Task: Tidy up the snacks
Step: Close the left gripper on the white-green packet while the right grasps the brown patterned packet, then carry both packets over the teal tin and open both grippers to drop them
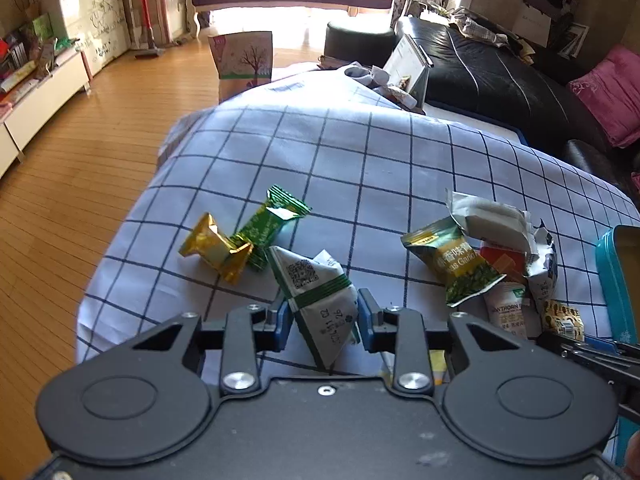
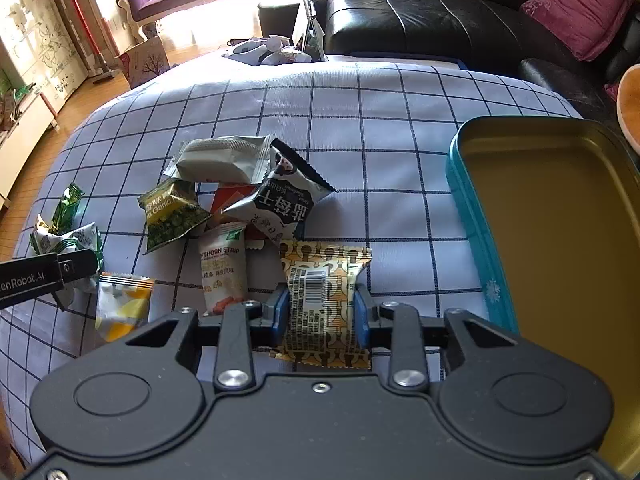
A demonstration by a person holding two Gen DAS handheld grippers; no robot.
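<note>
My left gripper is shut on a white triangular packet with green stripes, both blue pads against its sides, just above the checked cloth. My right gripper is shut on an orange-and-cream patterned packet with a barcode. Just right of that gripper stands an open teal tin with a bare gold inside. Between the grippers lies a heap of snacks: a garlic pea bag, a grey packet, a black-and-white packet and a hawthorn strip packet.
A gold candy and a green packet lie left of the left gripper. A yellow-and-white packet lies near the cloth's front. A black sofa borders the far right, and wooden floor drops away on the left.
</note>
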